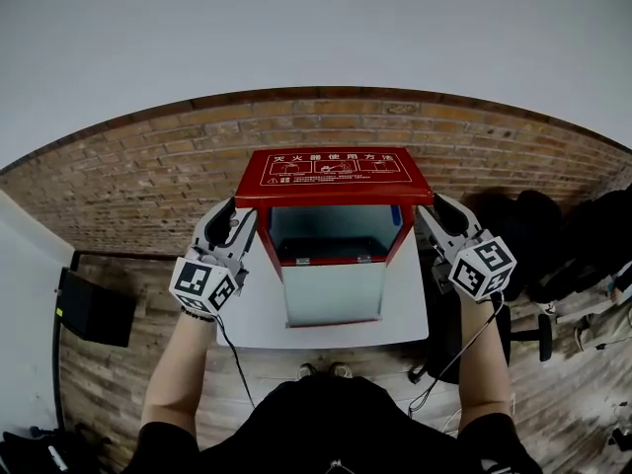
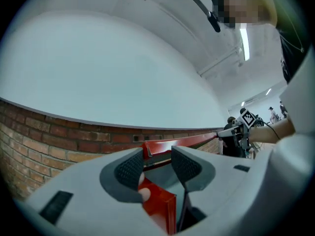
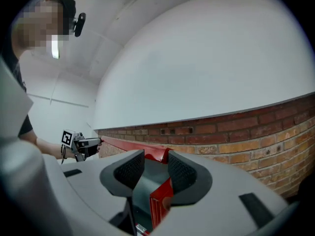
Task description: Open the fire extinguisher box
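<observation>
The red fire extinguisher box (image 1: pixel 334 265) stands against the brick wall with its lid (image 1: pixel 334 174) tipped up and its printed underside facing me. Its pale inside shows below. My left gripper (image 1: pixel 235 221) points up at the lid's lower left corner, and my right gripper (image 1: pixel 434 213) at the lower right one. In the left gripper view the lid's corner (image 2: pixel 150 149) sits at the tips of the spread fingers, with the box's corner (image 2: pixel 160 205) below. The right gripper view shows the lid's other corner (image 3: pixel 158 155) between its parted fingertips. Neither pair of pads presses on anything.
The box stands on a white base (image 1: pixel 405 314) by the brick wall (image 1: pixel 148 176). A black case (image 1: pixel 94 309) lies on the floor at the left. A black chair and dark bags (image 1: pixel 553 255) crowd the right. Cables trail from both grippers.
</observation>
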`<state>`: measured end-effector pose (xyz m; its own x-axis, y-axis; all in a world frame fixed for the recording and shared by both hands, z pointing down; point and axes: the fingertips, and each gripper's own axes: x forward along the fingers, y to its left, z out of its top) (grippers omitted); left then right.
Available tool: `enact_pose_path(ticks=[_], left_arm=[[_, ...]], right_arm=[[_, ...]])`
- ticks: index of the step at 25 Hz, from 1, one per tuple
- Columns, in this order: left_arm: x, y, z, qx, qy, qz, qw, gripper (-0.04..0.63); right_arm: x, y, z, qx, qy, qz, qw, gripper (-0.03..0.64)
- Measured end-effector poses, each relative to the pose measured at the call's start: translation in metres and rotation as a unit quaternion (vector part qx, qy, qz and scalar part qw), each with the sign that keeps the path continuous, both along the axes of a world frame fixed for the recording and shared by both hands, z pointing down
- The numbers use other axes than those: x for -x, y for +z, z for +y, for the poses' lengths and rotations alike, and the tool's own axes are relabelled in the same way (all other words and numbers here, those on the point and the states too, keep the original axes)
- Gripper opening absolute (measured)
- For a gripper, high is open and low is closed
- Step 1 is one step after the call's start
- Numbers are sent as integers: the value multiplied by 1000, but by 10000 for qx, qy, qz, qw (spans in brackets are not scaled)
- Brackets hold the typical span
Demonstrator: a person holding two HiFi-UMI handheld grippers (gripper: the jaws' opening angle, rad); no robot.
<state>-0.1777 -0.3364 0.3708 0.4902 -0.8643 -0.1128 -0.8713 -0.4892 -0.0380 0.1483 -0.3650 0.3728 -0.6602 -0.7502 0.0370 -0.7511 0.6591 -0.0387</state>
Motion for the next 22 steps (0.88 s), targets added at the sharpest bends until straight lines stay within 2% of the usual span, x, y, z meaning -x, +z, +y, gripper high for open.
enact_pose_path(ticks=[5,12,22], left_arm=[[0,-17,-16,-48,-43,-26,10000,224],[3,-44,-36,-236,-104,217,9994,224],[6,-76,-78,-461,-256,291,9982,224]], right_arm=[[1,-19,-16,-110,128,19,9999,152],[3,-45,-37,-311,137,-212,9992,152],[4,-81,-79,-467,134,-593,9971,151]])
